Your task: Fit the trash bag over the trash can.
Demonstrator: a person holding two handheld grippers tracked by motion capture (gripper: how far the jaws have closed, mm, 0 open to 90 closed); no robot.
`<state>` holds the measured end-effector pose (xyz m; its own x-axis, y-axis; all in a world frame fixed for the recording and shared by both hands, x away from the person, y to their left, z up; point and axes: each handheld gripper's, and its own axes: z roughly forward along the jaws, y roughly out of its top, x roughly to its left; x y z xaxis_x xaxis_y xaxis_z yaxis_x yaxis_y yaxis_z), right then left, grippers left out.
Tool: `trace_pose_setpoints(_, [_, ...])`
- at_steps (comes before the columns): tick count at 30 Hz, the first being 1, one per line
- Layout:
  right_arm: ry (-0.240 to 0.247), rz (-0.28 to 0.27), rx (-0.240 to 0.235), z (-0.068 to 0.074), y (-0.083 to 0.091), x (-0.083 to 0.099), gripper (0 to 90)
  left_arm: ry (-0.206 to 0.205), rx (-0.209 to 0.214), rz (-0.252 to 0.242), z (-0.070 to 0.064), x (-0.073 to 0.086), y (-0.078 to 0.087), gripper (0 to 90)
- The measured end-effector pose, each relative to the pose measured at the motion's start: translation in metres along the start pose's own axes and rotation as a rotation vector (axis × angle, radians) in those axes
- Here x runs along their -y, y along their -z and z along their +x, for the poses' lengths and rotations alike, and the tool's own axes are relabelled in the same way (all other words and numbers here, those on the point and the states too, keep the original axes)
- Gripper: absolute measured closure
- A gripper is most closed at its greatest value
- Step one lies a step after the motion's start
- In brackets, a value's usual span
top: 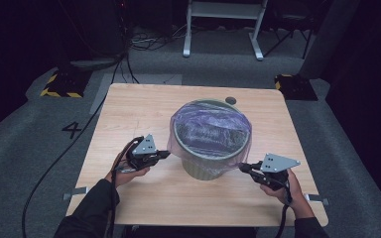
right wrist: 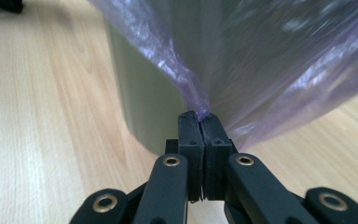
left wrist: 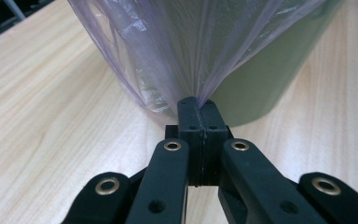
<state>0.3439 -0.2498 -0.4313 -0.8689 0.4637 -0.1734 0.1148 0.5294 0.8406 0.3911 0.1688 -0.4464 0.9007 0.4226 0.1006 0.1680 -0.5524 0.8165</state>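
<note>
Both the left gripper (top: 164,154) and right gripper (top: 243,167) had their fingers clamped on the bag (top: 211,130), mid-fitting over the bin (top: 203,169); pulling its hem down evenly probably came next.

One readable mark: a floor number.
A dark numeral "4" (top: 71,129) stands on the grey floor (top: 25,144) left of the wooden table (top: 129,106); nothing else in any view carries legible text.

dark long sleeves (top: 92,210), black grippers, brass-ringed black fingers (left wrist: 189,121), grey three-cornered top plates (top: 278,162), trailing black cables (top: 49,168)
</note>
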Motion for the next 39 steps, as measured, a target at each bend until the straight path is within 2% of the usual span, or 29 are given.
trace_pose_setpoints(3, [-0.01,0.03,-0.003,-0.002,-0.006,0.005,88.4,-0.003,-0.002,0.018,0.0,0.002,-0.003,89.9])
trace_pose_setpoints(6, [-0.031,0.024,-0.014,-0.005,-0.009,0.008,88.6,-0.003,0.003,0.025,0.001,0.004,-0.008,89.9])
trace_pose_setpoints(10, [-0.021,0.034,-0.013,-0.005,-0.011,0.009,88.4,-0.025,0.008,0.047,-0.002,0.004,-0.012,89.9])
trace_pose_setpoints(12, [-0.001,0.036,-0.033,-0.002,-0.01,0.009,88.0,-0.025,0.022,0.033,-0.005,0.005,-0.009,89.9])
trace_pose_setpoints(15, [0.015,0.033,-0.042,0.0,-0.007,0.009,87.6,-0.06,0.031,0.056,-0.012,0.005,-0.007,89.9])
trace_pose_setpoints(17, [0.018,0.022,-0.064,0.0,-0.005,0.011,87.0,-0.076,0.018,0.08,-0.015,0.006,-0.007,89.9])
trace_pose_setpoints(18, [0.019,0.03,-0.061,0.0,-0.005,0.011,86.0,-0.085,0.006,0.091,-0.015,0.007,-0.007,89.9])
trace_pose_setpoints(20, [0.015,0.045,-0.044,-0.002,-0.006,0.012,82.4,-0.072,-0.008,0.086,-0.012,0.008,-0.008,89.5])
trace_pose_setpoints(22, [0.009,0.043,-0.041,-0.002,-0.007,0.012,79.7,-0.045,-0.022,0.074,-0.008,0.009,-0.007,80.7])
trace_pose_setpoints(23, [0.009,0.039,-0.05,-0.003,-0.007,0.012,73.7,-0.035,-0.023,0.071,-0.006,0.009,-0.006,71.0])
trace_pose_setpoints(24, [0.008,0.031,-0.052,-0.003,-0.006,0.012,67.4,-0.014,-0.021,0.05,-0.005,0.01,-0.003,65.5])
trace_pose_setpoints(25, [-0.005,0.017,-0.051,-0.004,-0.002,0.011,64.8,0.003,-0.026,0.033,-0.004,0.011,0.001,58.2])
trace_pose_setpoints(26, [-0.011,0.002,-0.055,-0.006,0.001,0.011,59.0,0.022,-0.03,0.023,-0.002,0.011,0.004,48.2])
trace_pose_setpoints(27, [-0.016,-0.01,-0.054,-0.007,0.005,0.011,52.9,0.055,-0.025,-0.003,0.002,0.012,0.011,42.4])
trace_pose_setpoints(28, [-0.035,-0.029,-0.036,-0.01,0.011,0.01,47.0,0.078,-0.023,-0.021,0.004,0.013,0.015,36.9])
trace_pose_setpoints(29, [-0.052,-0.039,-0.026,-0.011,0.015,0.01,46.2,0.103,-0.023,-0.046,0.006,0.015,0.021,31.8])
trace_pose_setpoints(31, [-0.075,-0.083,-0.012,-0.014,0.027,0.011,38.9,0.141,-0.008,-0.1,0.011,0.017,0.034,28.1])
trace_pose_setpoints(32, [-0.082,-0.097,0.009,-0.015,0.033,0.011,36.3,0.157,-0.004,-0.131,0.014,0.017,0.042,25.8])
trace_pose_setpoints(37, [-0.121,-0.189,0.083,-0.021,0.061,0.003,36.2,0.19,0.0,-0.236,0.024,0.01,0.062,19.9])
trace_pose_setpoints(38, [-0.125,-0.213,0.099,-0.024,0.067,-0.002,36.3,0.189,-0.008,-0.243,0.026,0.006,0.064,20.0])
trace_pose_setpoints(39, [-0.118,-0.228,0.094,-0.025,0.071,-0.005,36.2,0.189,-0.013,-0.246,0.027,0.004,0.065,20.0])
